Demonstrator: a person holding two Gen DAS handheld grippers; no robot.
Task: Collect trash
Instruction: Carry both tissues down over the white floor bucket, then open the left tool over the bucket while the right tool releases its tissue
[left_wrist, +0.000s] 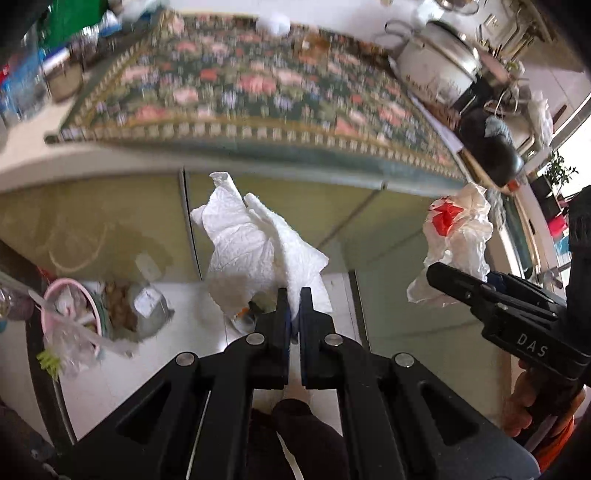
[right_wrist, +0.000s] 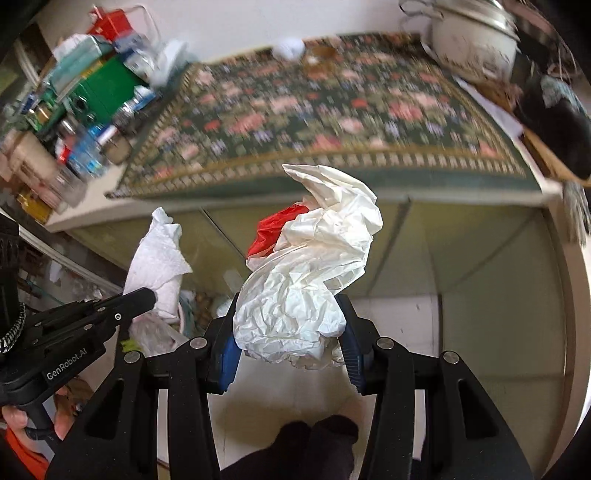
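Observation:
My left gripper (left_wrist: 294, 295) is shut on a crumpled white paper towel (left_wrist: 251, 240) and holds it in the air in front of the counter's edge. My right gripper (right_wrist: 288, 314) is shut on a crumpled white plastic bag with a red patch (right_wrist: 306, 273). The bag also shows at the right of the left wrist view (left_wrist: 458, 236), with the right gripper (left_wrist: 439, 273) below it. The paper towel also shows at the left of the right wrist view (right_wrist: 159, 258). A pink trash bin (left_wrist: 74, 314) with a plastic liner and rubbish stands on the floor at lower left.
A floral cloth (left_wrist: 258, 92) covers the counter (left_wrist: 92, 162) ahead. A small white wad (left_wrist: 273, 24) lies at the cloth's far edge. A white pot (left_wrist: 436, 70) stands at the right, boxes and bottles (right_wrist: 85, 103) at the left. Green cabinet doors (left_wrist: 110, 229) are below.

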